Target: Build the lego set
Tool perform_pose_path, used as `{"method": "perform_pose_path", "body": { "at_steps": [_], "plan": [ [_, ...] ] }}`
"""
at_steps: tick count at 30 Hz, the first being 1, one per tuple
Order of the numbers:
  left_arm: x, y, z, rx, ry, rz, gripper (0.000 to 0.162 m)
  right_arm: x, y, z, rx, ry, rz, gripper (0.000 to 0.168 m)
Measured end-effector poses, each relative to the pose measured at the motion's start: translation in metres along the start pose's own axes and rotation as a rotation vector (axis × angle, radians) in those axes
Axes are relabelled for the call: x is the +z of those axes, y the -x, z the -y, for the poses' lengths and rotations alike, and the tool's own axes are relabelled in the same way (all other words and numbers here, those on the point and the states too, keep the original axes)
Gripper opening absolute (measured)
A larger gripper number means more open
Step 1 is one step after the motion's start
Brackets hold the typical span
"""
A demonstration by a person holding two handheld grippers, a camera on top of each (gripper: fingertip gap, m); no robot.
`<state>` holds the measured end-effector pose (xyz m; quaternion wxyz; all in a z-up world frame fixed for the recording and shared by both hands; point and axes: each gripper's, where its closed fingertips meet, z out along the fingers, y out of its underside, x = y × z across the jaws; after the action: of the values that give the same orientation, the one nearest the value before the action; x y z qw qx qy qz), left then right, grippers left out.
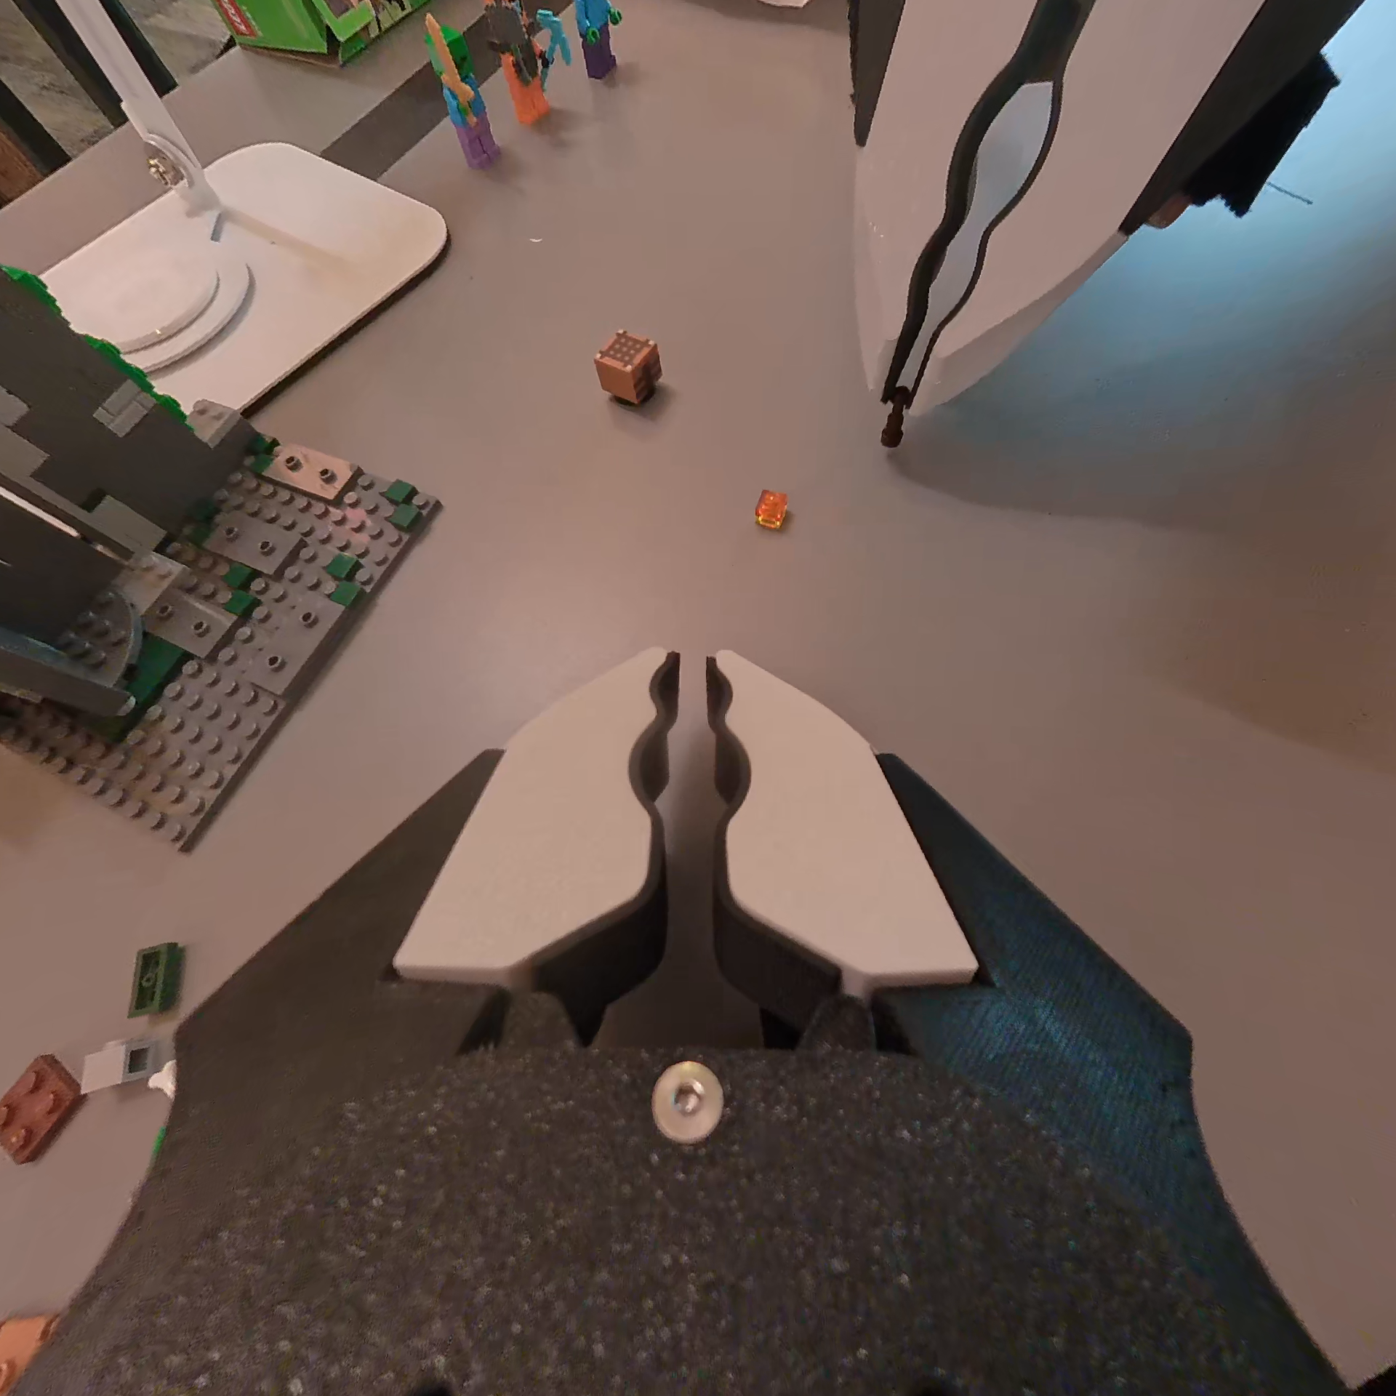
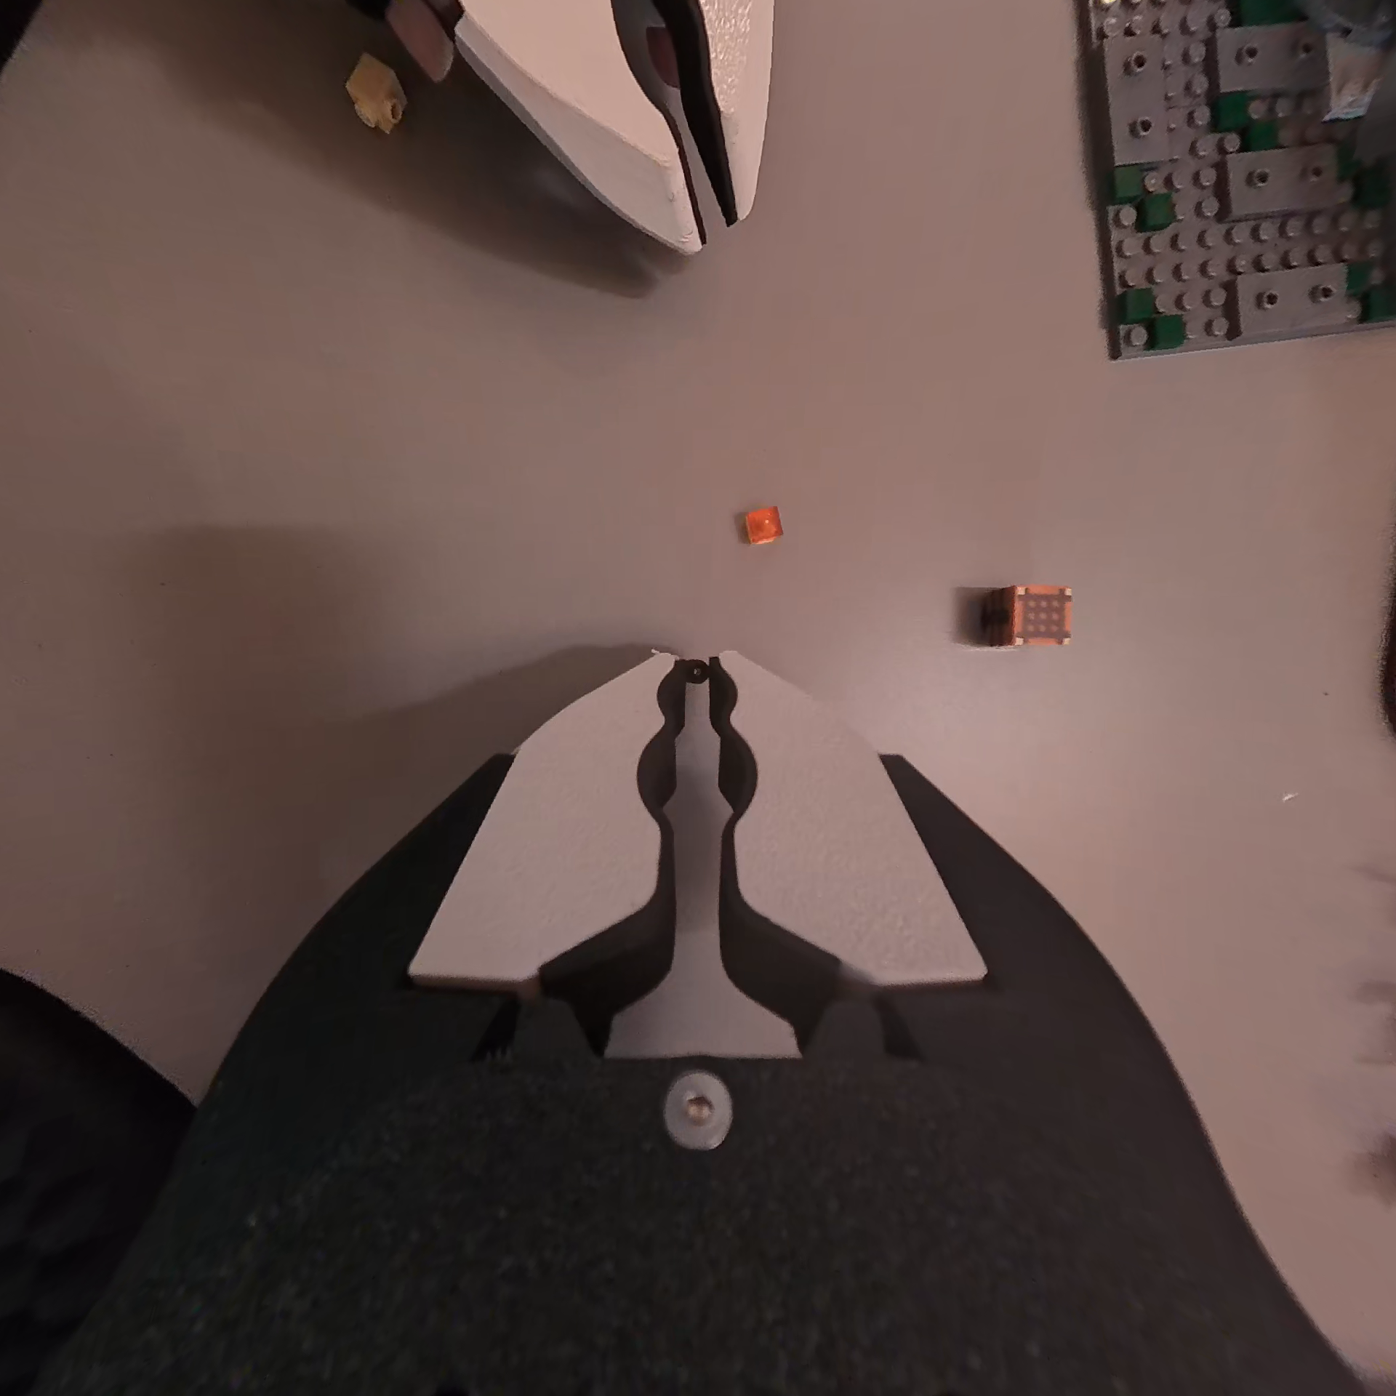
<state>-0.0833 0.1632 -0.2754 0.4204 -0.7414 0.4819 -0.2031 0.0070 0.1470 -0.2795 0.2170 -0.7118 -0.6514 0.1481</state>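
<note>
My left gripper (image 1: 691,661) hangs over the bare grey table, shut and empty, its tips almost touching. It also shows at the top of the right wrist view (image 2: 710,215). My right gripper (image 2: 695,663) is shut on a small dark brown rod piece (image 2: 696,671). In the left wrist view the right gripper (image 1: 899,400) points down with the rod (image 1: 894,421) at its tips, just above the table. A small clear orange brick (image 1: 770,510) (image 2: 763,525) lies between the two grippers. A brown cube block (image 1: 628,370) (image 2: 1027,616) stands nearby.
A grey studded baseplate (image 1: 227,718) (image 2: 1209,249) carries a dark grey and green build (image 1: 68,468). A white stand base (image 1: 302,249), several minifigures (image 1: 521,83) and a green box (image 1: 332,23) are farther off. Loose pieces: green (image 1: 155,978), brown (image 1: 34,1107), yellow (image 2: 374,94). The left gripper's tips are roughly 10 cm from the right gripper's. It is some 4 cm from my right tips to the small clear orange brick (image 2: 763,525). Seen from the left wrist view (image 1: 774,503) as well.
</note>
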Motion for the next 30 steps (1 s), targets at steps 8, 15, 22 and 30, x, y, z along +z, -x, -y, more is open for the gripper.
{"method": "perform_pose_path", "body": {
  "at_steps": [8,15,22,30],
  "plan": [
    [0.000,-0.001,-0.001,0.000,0.003,-0.003,0.006,0.003,0.000,-0.002,0.013,-0.010,0.008,0.006],
    [0.000,-0.001,-0.001,0.002,0.003,-0.003,0.006,0.004,0.002,-0.002,0.018,-0.022,0.015,0.008],
    [0.000,-0.001,0.000,0.016,0.003,0.005,0.006,0.000,0.000,0.001,0.033,-0.045,0.015,0.015],
    [0.001,-0.003,0.000,0.035,0.006,0.010,0.006,0.003,-0.009,0.031,0.027,-0.067,0.018,0.018]
  ]
}}
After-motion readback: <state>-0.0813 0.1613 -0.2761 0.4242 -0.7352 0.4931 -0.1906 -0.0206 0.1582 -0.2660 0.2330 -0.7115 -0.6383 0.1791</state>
